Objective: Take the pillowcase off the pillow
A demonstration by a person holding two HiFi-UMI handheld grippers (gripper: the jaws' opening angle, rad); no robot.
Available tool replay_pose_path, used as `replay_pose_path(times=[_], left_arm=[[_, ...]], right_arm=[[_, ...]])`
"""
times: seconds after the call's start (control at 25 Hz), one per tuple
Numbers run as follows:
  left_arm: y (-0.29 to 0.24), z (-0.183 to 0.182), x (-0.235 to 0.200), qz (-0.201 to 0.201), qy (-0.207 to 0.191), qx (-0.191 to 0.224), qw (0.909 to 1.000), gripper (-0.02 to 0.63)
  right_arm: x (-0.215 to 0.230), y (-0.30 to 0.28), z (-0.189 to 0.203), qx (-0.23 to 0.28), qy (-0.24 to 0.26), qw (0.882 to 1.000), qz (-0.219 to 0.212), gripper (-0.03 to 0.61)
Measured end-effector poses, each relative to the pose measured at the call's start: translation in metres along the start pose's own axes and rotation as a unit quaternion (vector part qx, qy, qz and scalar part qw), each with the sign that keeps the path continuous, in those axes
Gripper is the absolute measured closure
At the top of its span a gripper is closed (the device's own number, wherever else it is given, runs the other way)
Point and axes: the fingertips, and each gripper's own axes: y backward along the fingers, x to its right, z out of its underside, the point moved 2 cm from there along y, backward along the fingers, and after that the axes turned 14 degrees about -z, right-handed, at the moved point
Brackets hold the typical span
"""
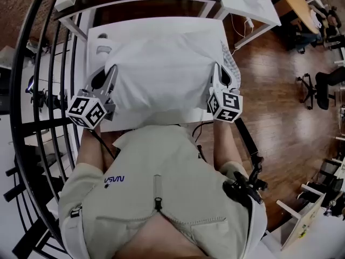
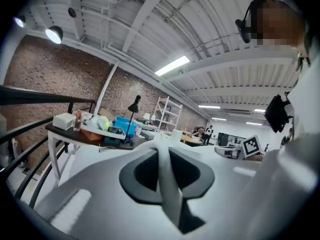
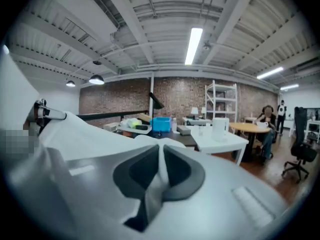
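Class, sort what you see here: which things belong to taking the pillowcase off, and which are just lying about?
Job:
pillowcase
left hand-held gripper
right hand-held gripper
(both shut on its fabric)

Lying about:
blue box
desk lamp
office chair
round wooden table

Tabletop: mostly hidden under pillowcase between left tongs and right tongs.
Small items: beyond left tongs, too small to identify.
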Motion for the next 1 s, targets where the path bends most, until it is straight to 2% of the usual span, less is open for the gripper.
replay_pose_path(times=[0.12,0.2,0.32,0.44,0.56,0.68,0.76,0.84,0.88,0.92,0.96,1.0], left_arm=[[-0.011,-0.021,0.006,0.004,-0.014,0.040,0.9991,0.574],[-0.024,-0.014,0.000,-0.009,-0.008,0.031,0.9994,0.572],[-0.054,0.029,-0.018,-0.042,0.006,-0.039,0.9983,0.554],[-0.080,0.087,-0.039,-0.083,-0.009,-0.117,0.9897,0.504],[-0.094,0.128,-0.048,-0.094,-0.042,-0.146,0.9839,0.414],[-0.098,0.138,-0.049,-0.103,-0.073,-0.135,0.9828,0.362],[-0.094,0.119,-0.047,-0.119,-0.101,-0.111,0.9815,0.363],[-0.081,0.082,-0.043,-0.144,-0.122,-0.063,0.9800,0.365],[-0.072,0.063,-0.040,-0.155,-0.125,-0.034,0.9794,0.392],[-0.063,0.049,-0.035,-0.161,-0.127,-0.007,0.9787,0.466],[-0.057,0.041,-0.030,-0.160,-0.131,0.008,0.9783,0.499],[-0.054,0.043,-0.024,-0.154,-0.139,0.009,0.9783,0.502]], right_arm=[[0.013,-0.007,-0.024,0.035,0.019,0.999,0.011,0.571],[0.022,-0.018,-0.022,0.029,0.023,0.999,0.010,0.570],[0.036,-0.047,0.009,-0.031,0.004,1.000,0.002,0.568],[0.049,-0.080,0.069,-0.122,-0.011,0.992,-0.007,0.559],[0.053,-0.099,0.119,-0.182,-0.010,0.983,-0.033,0.510],[0.057,-0.100,0.130,-0.168,-0.024,0.984,-0.044,0.476],[0.062,-0.091,0.110,-0.135,-0.025,0.990,-0.034,0.464],[0.062,-0.075,0.079,-0.090,-0.012,0.996,-0.017,0.457],[0.058,-0.066,0.064,-0.066,-0.002,0.998,-0.013,0.460],[0.051,-0.058,0.051,-0.044,0.008,0.999,-0.014,0.464],[0.040,-0.052,0.042,-0.030,0.018,0.999,-0.021,0.482],[0.027,-0.049,0.041,-0.027,0.026,0.999,-0.033,0.502]])
